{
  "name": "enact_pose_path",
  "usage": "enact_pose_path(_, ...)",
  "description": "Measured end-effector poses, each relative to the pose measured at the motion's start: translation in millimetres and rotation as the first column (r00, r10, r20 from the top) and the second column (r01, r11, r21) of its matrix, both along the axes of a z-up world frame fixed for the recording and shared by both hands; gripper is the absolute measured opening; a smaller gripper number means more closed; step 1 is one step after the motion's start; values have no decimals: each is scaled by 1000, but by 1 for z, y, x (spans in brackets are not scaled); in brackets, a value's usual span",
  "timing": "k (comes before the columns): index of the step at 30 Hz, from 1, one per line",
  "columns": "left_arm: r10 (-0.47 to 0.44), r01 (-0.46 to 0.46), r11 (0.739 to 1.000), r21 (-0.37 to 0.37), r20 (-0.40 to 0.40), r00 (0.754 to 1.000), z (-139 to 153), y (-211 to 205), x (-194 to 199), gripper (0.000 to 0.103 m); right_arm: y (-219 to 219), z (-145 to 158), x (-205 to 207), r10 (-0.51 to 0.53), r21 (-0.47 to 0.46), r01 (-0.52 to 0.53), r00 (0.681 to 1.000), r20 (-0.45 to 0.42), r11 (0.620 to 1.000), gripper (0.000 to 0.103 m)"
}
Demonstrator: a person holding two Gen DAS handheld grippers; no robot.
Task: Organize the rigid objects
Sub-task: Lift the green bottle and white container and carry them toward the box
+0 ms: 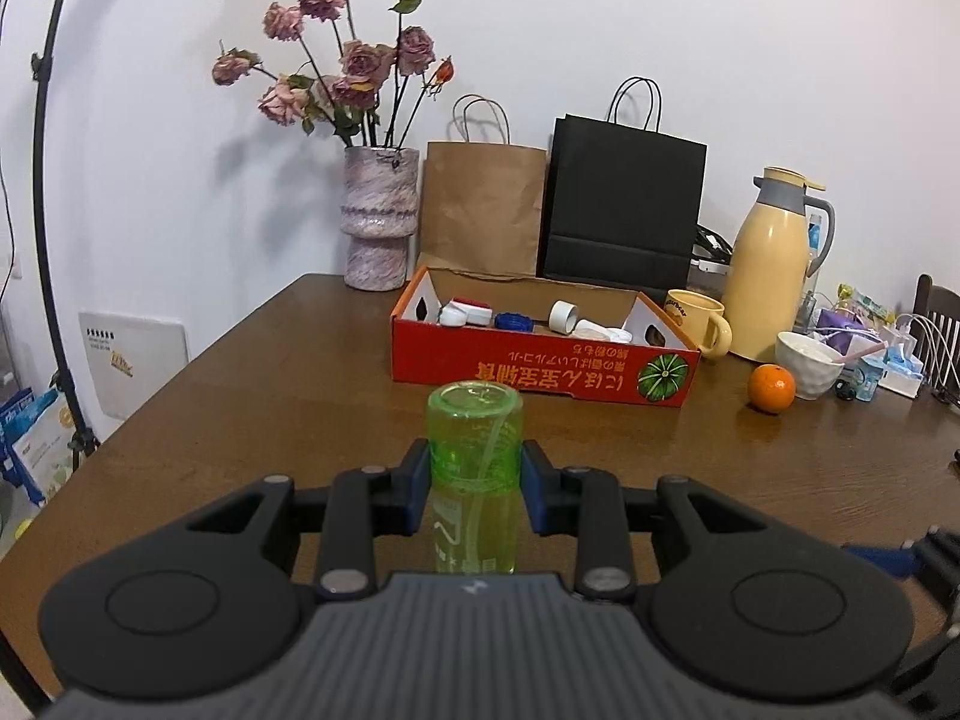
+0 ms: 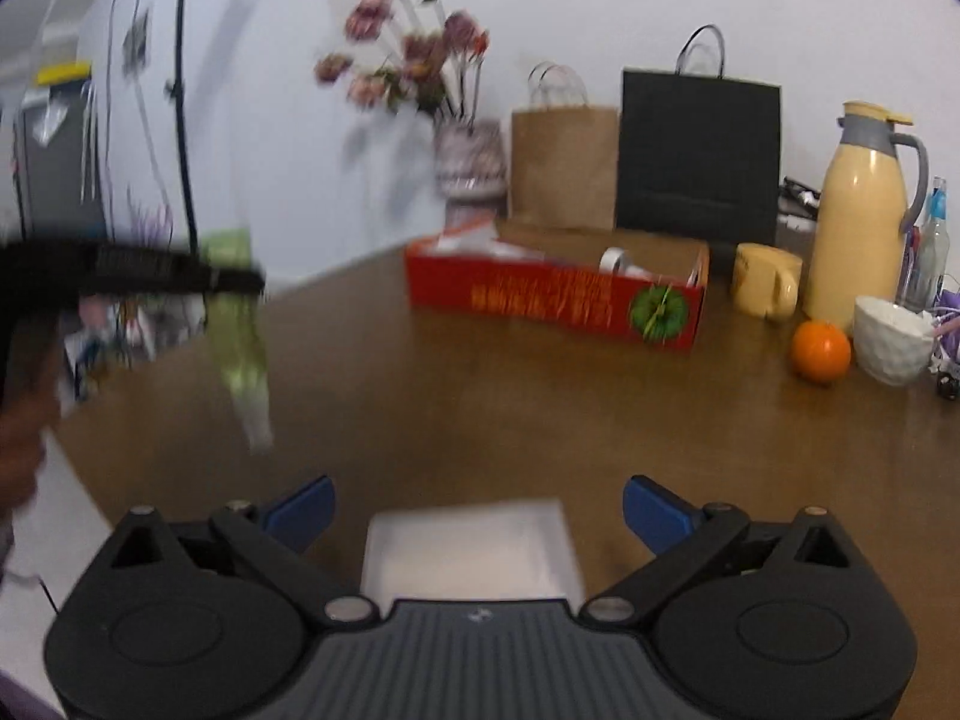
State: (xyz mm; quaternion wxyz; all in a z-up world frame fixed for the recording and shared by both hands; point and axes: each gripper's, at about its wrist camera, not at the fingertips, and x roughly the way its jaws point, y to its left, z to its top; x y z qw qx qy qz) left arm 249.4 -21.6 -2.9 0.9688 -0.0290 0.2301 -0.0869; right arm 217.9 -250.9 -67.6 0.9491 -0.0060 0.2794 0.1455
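Left wrist view: a green translucent bottle [image 1: 474, 468] is clamped between the blue pads [image 1: 536, 492] of the left gripper [image 1: 475, 489], jaws closed against its sides, base end pointing forward; it is held above the wooden table [image 1: 240, 420], short of the red cardboard box [image 1: 540, 369]; inside the box small white and blue containers [image 1: 510, 318] are seen, details too small to tell; behind the box a brown paper bag [image 1: 483, 207] and a black paper bag [image 1: 624, 198] are propped against the wall; a vase of dried roses [image 1: 380, 219] is placed left of them; right of the box a yellow mug [image 1: 699, 321], a yellow thermos jug [image 1: 771, 267], an orange [image 1: 771, 387] and a white bowl [image 1: 807, 363] are grouped.

Right wrist view, blurred: the right gripper [image 2: 477, 510] is spread wide, nothing between its blue pads [image 2: 303, 510]; a white flat box [image 2: 474, 549] is seen on the table just ahead, between the fingers but untouched; the bottle is seen at far left, held off the table.
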Motion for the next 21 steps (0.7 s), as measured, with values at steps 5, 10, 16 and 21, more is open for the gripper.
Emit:
enact_pose_path(5, 4, -4, 1000, 2, -3, 1000, 0, -1, -9, 32, 14, -18, 13, 20, -85, -25, 998, -61, 996, 88)
enact_pose_path(10, 5, -5, 1000, 8, 4, 1000, 2, 0, -13, 32, 8, -22, 21, -11, -37, 7, 994, -110, 999, 82)
enact_pose_path(16, -74, 75, 997, -36, 41, 996, 30, 7, 4, 32, -9, 22, 24, -43, -19, 43, 999, 3, 999, 82)
enact_pose_path(21, -153, 157, 986, -59, 74, 985, 78, 5, 43, 31, -32, 85, 45, -48, -16, 51, 989, 139, 999, 82)
